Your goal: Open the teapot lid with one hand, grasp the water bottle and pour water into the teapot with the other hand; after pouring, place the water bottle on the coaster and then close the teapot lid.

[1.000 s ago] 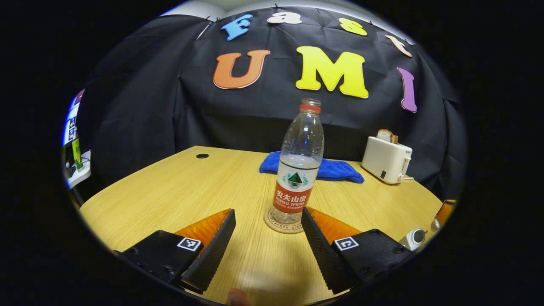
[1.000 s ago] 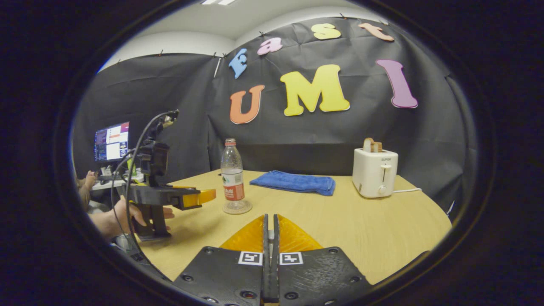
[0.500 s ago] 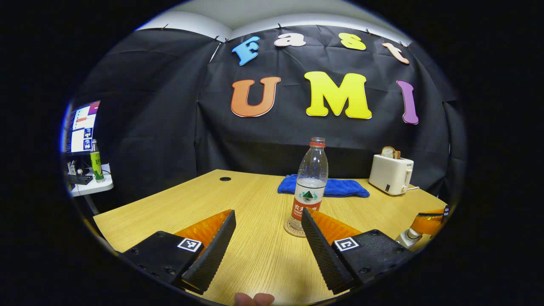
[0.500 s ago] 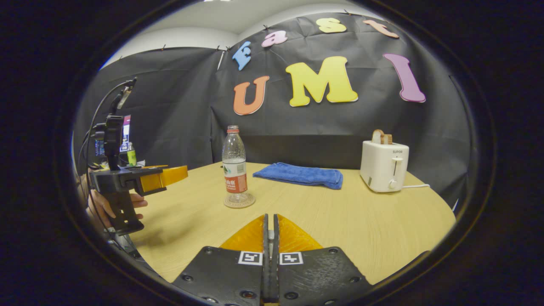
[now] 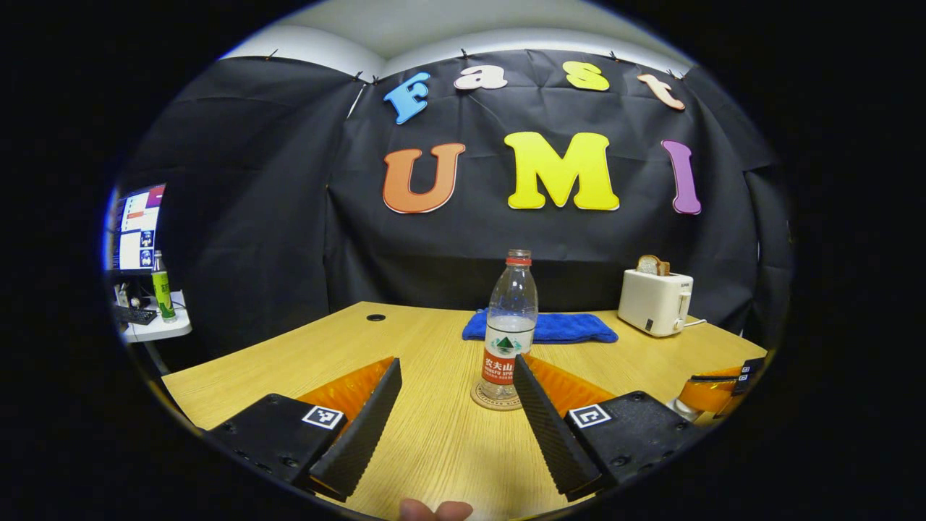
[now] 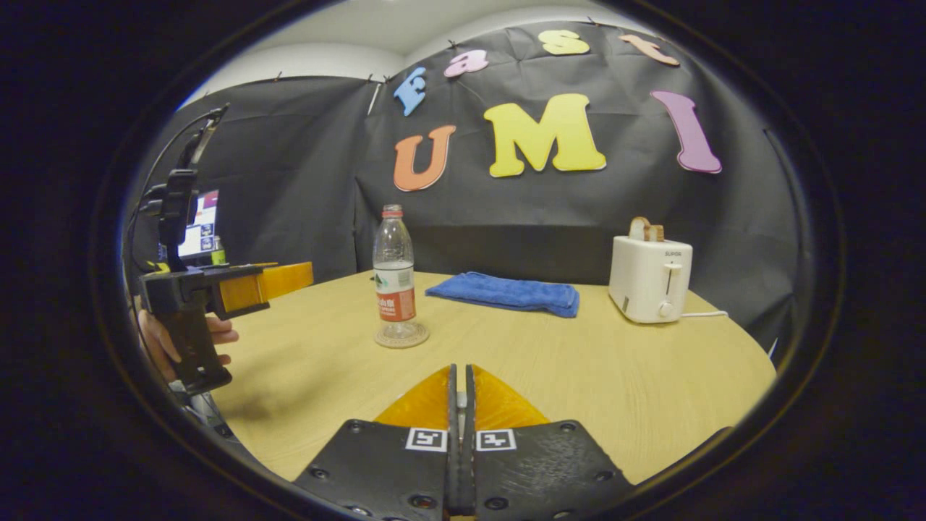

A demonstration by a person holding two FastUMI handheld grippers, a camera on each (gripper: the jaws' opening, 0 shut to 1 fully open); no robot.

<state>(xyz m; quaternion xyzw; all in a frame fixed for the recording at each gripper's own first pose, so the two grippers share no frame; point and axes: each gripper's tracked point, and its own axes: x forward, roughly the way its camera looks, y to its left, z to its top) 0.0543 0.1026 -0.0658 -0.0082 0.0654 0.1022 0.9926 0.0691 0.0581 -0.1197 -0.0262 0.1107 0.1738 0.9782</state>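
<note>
A clear water bottle (image 5: 511, 325) (image 6: 394, 278) with a red label, partly filled and uncapped, stands upright on a round coaster (image 5: 496, 398) (image 6: 401, 336). My left gripper (image 5: 456, 362) is open and holds nothing, a short way back from the bottle; the right gripper view has it (image 6: 286, 278) at the left, raised above the table. My right gripper (image 6: 457, 369) is shut, with a pale sliver of the teapot lid (image 6: 457, 399) pinched between its fingers. The left gripper view catches it (image 5: 712, 387) at the right edge, with a whitish rounded part (image 5: 681, 407) under it. The teapot body is hidden.
On the wooden table (image 5: 325, 347) (image 6: 579, 362), a blue towel (image 5: 557, 327) (image 6: 506, 293) lies behind the bottle and a white toaster (image 5: 655, 302) (image 6: 650, 280) stands back right. A monitor (image 5: 137, 228) and a green bottle (image 5: 160, 286) are off to the left. A hand (image 6: 155, 340) holds the left gripper.
My open left gripper has drawn back from the bottle and risen, so the bottle looks smaller. The bottle stays on the coaster. The right gripper stays shut and has barely moved.
</note>
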